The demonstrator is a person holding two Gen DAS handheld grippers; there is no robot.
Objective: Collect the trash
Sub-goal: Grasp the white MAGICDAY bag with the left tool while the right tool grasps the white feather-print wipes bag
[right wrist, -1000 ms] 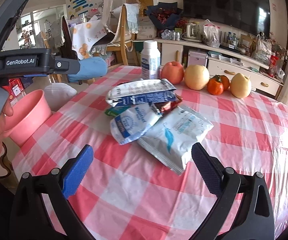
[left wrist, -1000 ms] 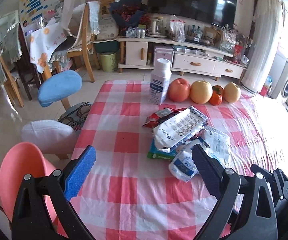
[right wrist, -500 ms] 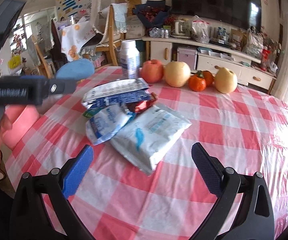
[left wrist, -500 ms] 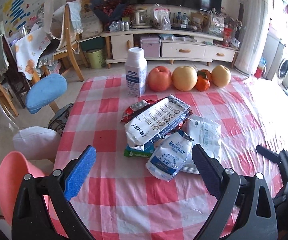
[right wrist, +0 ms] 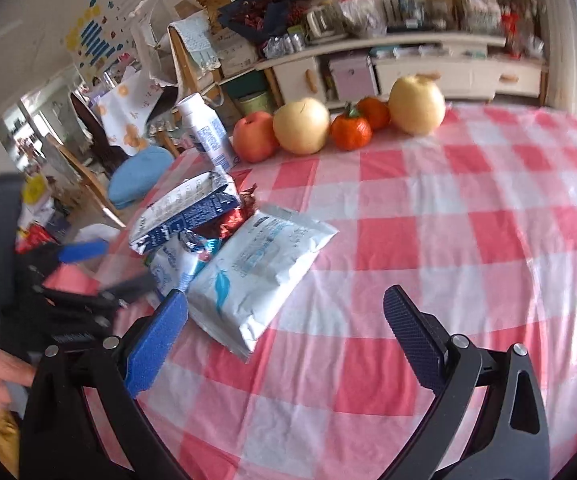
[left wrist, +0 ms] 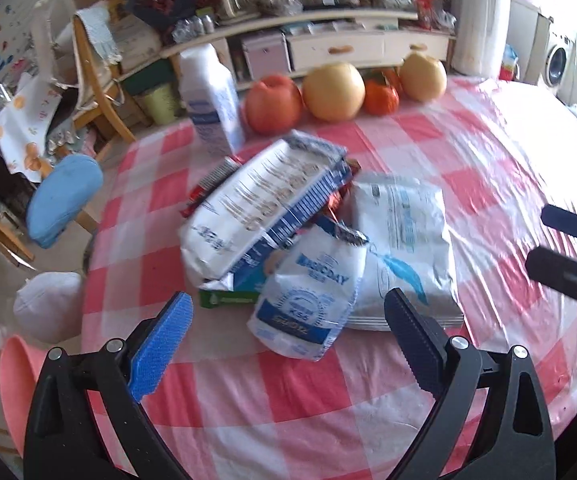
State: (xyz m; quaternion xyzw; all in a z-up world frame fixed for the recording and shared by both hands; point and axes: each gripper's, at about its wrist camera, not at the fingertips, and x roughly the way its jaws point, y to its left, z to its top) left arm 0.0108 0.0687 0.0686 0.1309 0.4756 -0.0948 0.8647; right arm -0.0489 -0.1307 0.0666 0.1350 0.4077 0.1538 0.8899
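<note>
Red-and-white checked counter [left wrist: 468, 152] filling most of both views, under a clear glossy cover. Beyond its left edge, a blue cushioned stool [left wrist: 62, 204] and a pink bin [left wrist: 18, 384] low at the near corner. In the counter's middle, a heap of trash: large white pouch with a blue feather mark [right wrist: 256, 268] lying flat, long white-and-blue bag [left wrist: 260, 204] propped across the top, small white-and-blue packet [left wrist: 308, 296] leaning on the near side, red foil wrapper [right wrist: 234, 218] and green pack [left wrist: 224, 298] poking out beneath. Behind, upright white bottle [left wrist: 210, 96] and a row of fruit [right wrist: 300, 126]. Left tongs [left wrist: 288, 320] spread wide, empty, hovering right before the small packet. Right tongs [right wrist: 284, 314] likewise wide and empty, near the large pouch's corner.
</note>
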